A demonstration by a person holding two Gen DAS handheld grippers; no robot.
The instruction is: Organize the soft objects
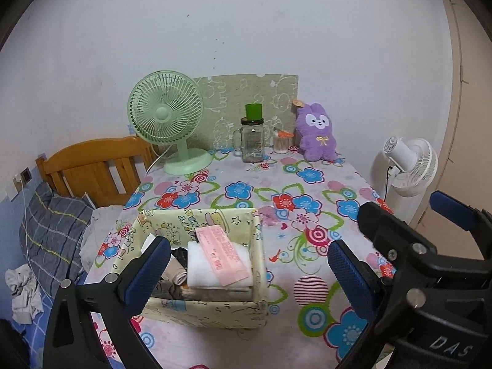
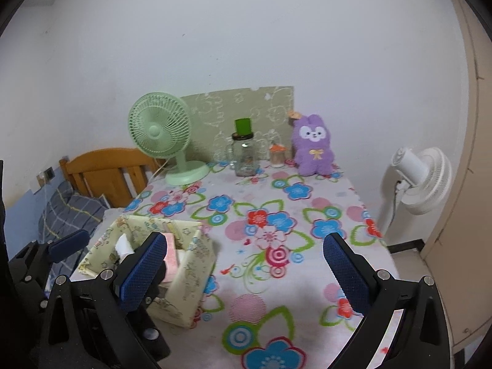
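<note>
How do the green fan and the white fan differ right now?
The green fan stands on the floral tablecloth at the back left; the white fan stands off the table, past its right edge. The green one faces the cameras, showing its front grille; the white one is turned away, showing its motor housing. The green one has a short stem and round base; the white one's base is hidden. Both have round grilles.

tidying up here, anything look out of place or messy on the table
Not much. The plush sits upright at the back, outside the box, though it is a soft thing. In the box, a pink packet lies askew across the folded white cloth. Nothing looks spilled or damaged. Both grippers are open and empty.
</note>
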